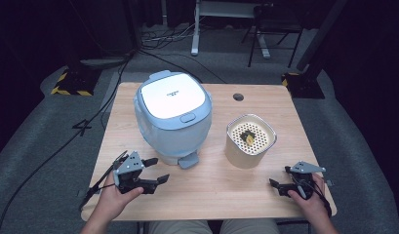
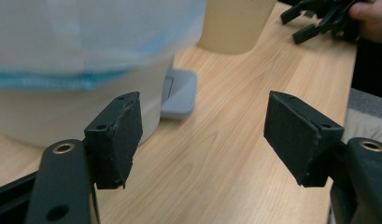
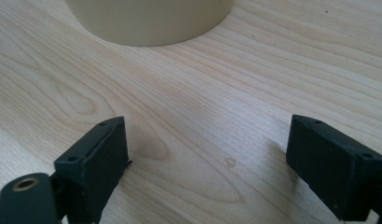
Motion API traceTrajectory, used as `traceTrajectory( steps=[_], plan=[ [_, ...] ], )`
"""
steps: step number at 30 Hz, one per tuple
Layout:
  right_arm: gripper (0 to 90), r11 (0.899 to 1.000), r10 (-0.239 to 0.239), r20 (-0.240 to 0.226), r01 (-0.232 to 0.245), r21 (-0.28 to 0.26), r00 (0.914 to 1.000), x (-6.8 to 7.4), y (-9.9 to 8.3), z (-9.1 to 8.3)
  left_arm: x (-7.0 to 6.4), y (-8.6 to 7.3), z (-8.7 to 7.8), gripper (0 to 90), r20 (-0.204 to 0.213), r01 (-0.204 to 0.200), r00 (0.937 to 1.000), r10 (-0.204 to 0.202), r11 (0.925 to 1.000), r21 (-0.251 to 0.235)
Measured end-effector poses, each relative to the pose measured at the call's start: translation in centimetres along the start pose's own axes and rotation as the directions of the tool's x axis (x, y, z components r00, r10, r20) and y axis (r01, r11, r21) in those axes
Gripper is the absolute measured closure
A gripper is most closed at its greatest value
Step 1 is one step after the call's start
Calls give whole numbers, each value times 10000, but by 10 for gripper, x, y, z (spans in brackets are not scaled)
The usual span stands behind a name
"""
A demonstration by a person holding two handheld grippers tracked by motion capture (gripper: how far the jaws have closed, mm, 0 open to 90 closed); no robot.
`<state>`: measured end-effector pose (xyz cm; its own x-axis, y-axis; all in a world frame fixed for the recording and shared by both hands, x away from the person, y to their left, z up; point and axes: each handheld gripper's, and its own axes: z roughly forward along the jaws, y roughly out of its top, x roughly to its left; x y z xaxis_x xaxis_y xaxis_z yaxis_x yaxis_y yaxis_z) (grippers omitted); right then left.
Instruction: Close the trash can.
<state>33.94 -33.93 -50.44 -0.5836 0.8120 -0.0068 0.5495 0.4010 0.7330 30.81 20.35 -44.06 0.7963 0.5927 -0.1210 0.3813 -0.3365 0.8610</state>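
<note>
Two black two-jaw grippers rest at the near edge of a pale wooden table [image 1: 214,190], both with jaws spread wide and holding nothing: the left gripper [image 1: 155,170] sits just in front of a rounded pale-blue cooker with a closed white lid [image 1: 172,114], the right gripper [image 1: 281,178] near a cream perforated basket [image 1: 249,140] standing beside the cooker on its right, apart from it, with a small yellowish item inside (too small to identify). Judging by the shut lid and the untouched basket, the work appears barely begun, with everything left to do.
</note>
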Motion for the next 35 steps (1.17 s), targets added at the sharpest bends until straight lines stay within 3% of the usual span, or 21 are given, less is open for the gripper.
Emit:
traceTrajectory(
  steps=[9,12,18,22,24,27,35],
  plan=[
    [129,10000,-14,-9,14,-7,10000,0,0,0,17,-30,11,284,-580,436,9975,-398,9969,649],
    [129,10000,-17,-5,17,8,10000,0,0,0,19,-35,13,281,-584,531,9971,-479,9944,915],
    [129,10000,-24,-17,24,-1,10000,0,0,1,23,-41,20,252,-1361,579,9903,-285,9744,2175],
    [129,10000,-45,-33,45,6,10000,0,1,1,23,-44,26,214,-1561,610,9875,-203,9635,2605],
    [129,10000,-51,-27,51,15,10000,0,1,1,24,-46,30,173,-1498,552,9887,-95,9510,3044],
    [129,10000,-54,-30,54,16,10000,0,1,1,25,-50,35,138,-1429,123,9893,307,9568,2906],
    [129,10000,-70,-56,70,15,10000,0,1,1,25,-49,37,94,-1472,185,9888,258,9565,2913]
  ],
)
